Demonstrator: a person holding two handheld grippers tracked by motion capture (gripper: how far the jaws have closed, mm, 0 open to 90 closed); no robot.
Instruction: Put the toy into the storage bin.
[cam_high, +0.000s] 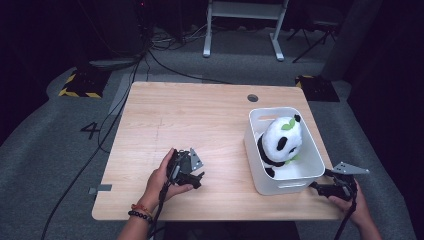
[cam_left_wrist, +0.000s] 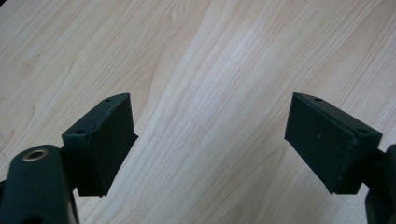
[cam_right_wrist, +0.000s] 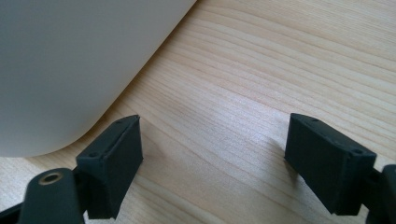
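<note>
One plush panda (cam_high: 280, 142) sits in the white bin (cam_high: 312, 150) at the right side of the wooden table (cam_high: 200, 125). It is white with black patches and a green leaf on its head, and it leans with its head toward the far end of the bin. The bin stands near the table's right edge, its near wall close to the front edge.

Just beside the bin's near right corner, the right gripper (cam_high: 320, 187) rests in the person's right hand (cam_high: 357, 207) at the table's front right corner, pointing toward the bin. In the right gripper view its two black jaws stand wide apart with bare wood between them, and the bin's rounded white corner (cam_right_wrist: 70, 70) rises just beyond the left-hand jaw, apart from it.

Well apart from the bin, toward the front middle of the table, the left gripper (cam_high: 197, 177) is held in the person's left hand (cam_high: 162, 182), low over the wood, with a beaded bracelet (cam_high: 140, 212) on that wrist. In the left gripper view its jaws also gape wide, holding nothing, with plain wood grain (cam_left_wrist: 210, 93) beneath them.

A small round hole (cam_high: 252, 98) marks the table's far side, beyond the bin. Cables trail across the grey floor (cam_high: 50, 150) around the table.
</note>
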